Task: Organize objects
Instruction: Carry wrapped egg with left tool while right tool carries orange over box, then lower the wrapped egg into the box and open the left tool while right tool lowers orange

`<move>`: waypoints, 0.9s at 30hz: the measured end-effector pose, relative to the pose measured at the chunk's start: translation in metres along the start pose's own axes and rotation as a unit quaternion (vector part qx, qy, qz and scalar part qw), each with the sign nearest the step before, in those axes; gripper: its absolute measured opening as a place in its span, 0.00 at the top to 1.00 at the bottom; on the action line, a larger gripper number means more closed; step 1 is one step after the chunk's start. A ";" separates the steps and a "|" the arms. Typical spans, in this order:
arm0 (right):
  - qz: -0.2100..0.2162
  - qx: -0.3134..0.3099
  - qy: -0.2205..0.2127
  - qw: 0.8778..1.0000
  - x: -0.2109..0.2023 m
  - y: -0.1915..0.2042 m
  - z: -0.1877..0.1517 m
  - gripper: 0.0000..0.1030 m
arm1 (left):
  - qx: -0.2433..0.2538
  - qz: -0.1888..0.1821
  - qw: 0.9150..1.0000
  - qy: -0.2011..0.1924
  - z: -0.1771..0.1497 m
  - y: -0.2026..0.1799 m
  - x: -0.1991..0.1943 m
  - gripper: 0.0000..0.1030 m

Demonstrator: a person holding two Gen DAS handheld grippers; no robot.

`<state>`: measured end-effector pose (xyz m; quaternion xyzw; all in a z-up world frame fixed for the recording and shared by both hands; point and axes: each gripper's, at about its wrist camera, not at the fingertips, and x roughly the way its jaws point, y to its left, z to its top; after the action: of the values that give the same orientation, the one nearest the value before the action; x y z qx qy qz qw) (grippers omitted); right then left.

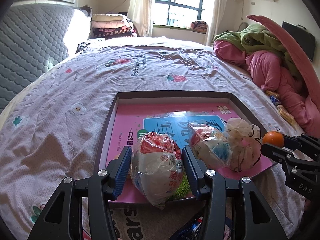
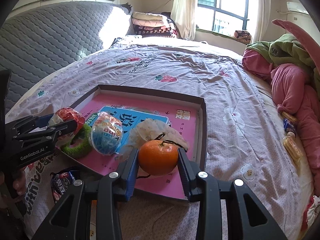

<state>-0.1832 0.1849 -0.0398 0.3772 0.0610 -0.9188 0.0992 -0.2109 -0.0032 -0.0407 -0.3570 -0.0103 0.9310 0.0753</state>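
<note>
From the left wrist view, your left gripper (image 1: 157,160) has its jaws pressed on the red-and-white wrapped egg (image 1: 157,163), held over the near edge of the tray (image 1: 172,95), which reads as a carry into the tray so the loose items end up together. Inside the tray, just beyond the held egg, sit a blue-and-white wrapped egg (image 1: 210,146) and a white crinkled bag (image 1: 243,142), touching each other on the pink book cover (image 1: 128,116); its Chinese print is upside down from here, and only "一年级" along the left side seems legible. At the tray's right edge your right gripper (image 1: 274,140) shows side-on with the orange (image 1: 273,138) at its tip, and "DAS" is stamped on its body. From the right wrist view, the right gripper (image 2: 158,157) has its jaws closed on the orange (image 2: 158,157) above the tray's near right corner, probably to set it beside the white bag (image 2: 152,130). A green fuzzy ring (image 2: 77,146) lies at the tray's near left corner under the left gripper (image 2: 66,123), whose side reads "GenRobot.AI". Outside the tray, by its near left corner, a dark snack packet (image 2: 62,182) lies on the quilt (image 2: 180,64), whose print reads "with bears".
</note>
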 end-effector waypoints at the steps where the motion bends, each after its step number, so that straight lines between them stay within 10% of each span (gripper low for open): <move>1: -0.001 -0.001 0.002 1.000 0.001 0.000 -0.001 0.63 | 0.002 0.001 1.000 0.000 0.000 -0.001 0.000 0.48; 27: -0.003 0.003 0.032 0.999 0.032 0.004 -0.008 0.63 | 0.018 -0.014 1.000 0.016 0.000 -0.024 0.018 0.48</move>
<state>-0.1993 0.1782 -0.0680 0.4065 0.0621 -0.9067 0.0936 -0.2213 0.0230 -0.0507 -0.3707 0.0022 0.9239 0.0948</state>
